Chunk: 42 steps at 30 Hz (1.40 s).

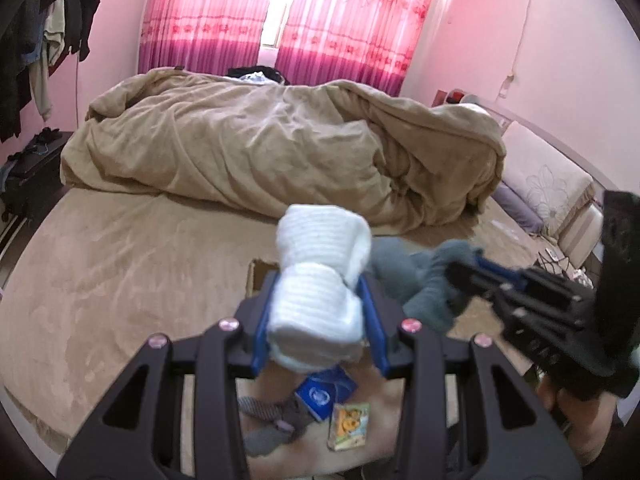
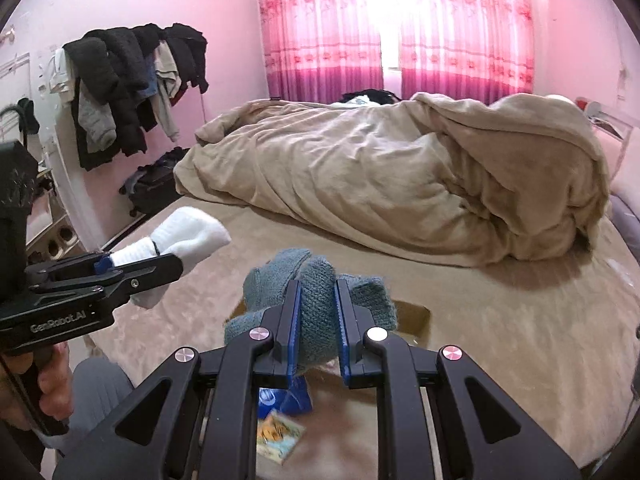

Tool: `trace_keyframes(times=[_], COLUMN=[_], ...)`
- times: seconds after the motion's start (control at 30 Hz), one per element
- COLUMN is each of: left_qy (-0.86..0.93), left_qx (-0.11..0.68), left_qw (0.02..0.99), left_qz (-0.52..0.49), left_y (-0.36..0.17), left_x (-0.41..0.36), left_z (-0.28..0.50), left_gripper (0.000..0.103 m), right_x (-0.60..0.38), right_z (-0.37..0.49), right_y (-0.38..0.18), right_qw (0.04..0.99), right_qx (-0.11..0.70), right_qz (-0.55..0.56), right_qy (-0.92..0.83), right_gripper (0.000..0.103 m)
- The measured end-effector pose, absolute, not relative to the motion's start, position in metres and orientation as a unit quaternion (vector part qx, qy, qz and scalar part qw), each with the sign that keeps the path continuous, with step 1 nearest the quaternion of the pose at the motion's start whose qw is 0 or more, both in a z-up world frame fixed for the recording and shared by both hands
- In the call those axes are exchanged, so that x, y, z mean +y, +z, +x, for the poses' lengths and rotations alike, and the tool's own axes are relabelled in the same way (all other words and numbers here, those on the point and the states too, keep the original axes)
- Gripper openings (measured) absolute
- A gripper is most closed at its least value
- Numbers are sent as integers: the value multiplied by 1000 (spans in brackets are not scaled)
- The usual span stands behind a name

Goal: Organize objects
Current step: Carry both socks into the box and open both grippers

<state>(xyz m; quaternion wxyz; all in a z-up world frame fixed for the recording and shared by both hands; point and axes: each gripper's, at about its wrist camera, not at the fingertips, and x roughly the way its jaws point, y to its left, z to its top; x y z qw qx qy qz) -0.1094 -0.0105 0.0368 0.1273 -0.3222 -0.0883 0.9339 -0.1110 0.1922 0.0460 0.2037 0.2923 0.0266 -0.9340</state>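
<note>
Pink walls and pink curtains (image 2: 396, 28) back a bed (image 1: 100, 280) covered in a tan sheet, with a rumpled tan duvet (image 1: 280, 152) heaped across its far half. Dark clothes hang on a rack (image 2: 128, 92) by the left wall.

Above the near part of the bed, the left hand-held gripper (image 1: 320, 312) pinches a rolled white sock bundle (image 1: 320, 280) between its blue-padded fingers; the roll bulges out above and below the pads. Just to its right, the right hand-held gripper (image 2: 318, 320) is clamped on a blue-grey knitted sock bundle (image 2: 316, 300), its fingers pressed into the wool on both sides. The two bundles are held in the air close beside each other.

Below and behind them sits an open cardboard box (image 2: 412, 316) on the bed, only its rim and flaps showing past the socks; what lies inside it cannot be made out. On the sheet in front of the box lie a blue booklet (image 1: 325, 394), a small colourful card pack (image 1: 348, 426) just beside it, and a grey patterned sock (image 1: 268, 420) to their left.
</note>
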Motion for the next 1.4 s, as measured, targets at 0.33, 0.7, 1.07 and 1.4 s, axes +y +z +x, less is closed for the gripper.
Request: trace_keyframes(times=[0.33,0.7,1.07,1.4], left_qy=[921,900,889,899], left_qx=[-114,-129,-121,-99], left_qw=[108,114,99,83], left_qz=[-358,-401,-431,-419], left_y=[-14,-82,-117,-97], left_x=[-26,-18,-5,6], left_z=[-161,-199,-214,-200], left_gripper=[40,40,42,70], right_x=[157,143,155,177], right_z=[-173,-225,-237,-217], right_y=[0,-69,-94,-70], right_qw=[234,269,268,238], right_qx=[24,-26,-48,-36], right_qz=[323,374,385,369], right_qy=[-917,-887,-882,-898], right_gripper=[16,16,47,55])
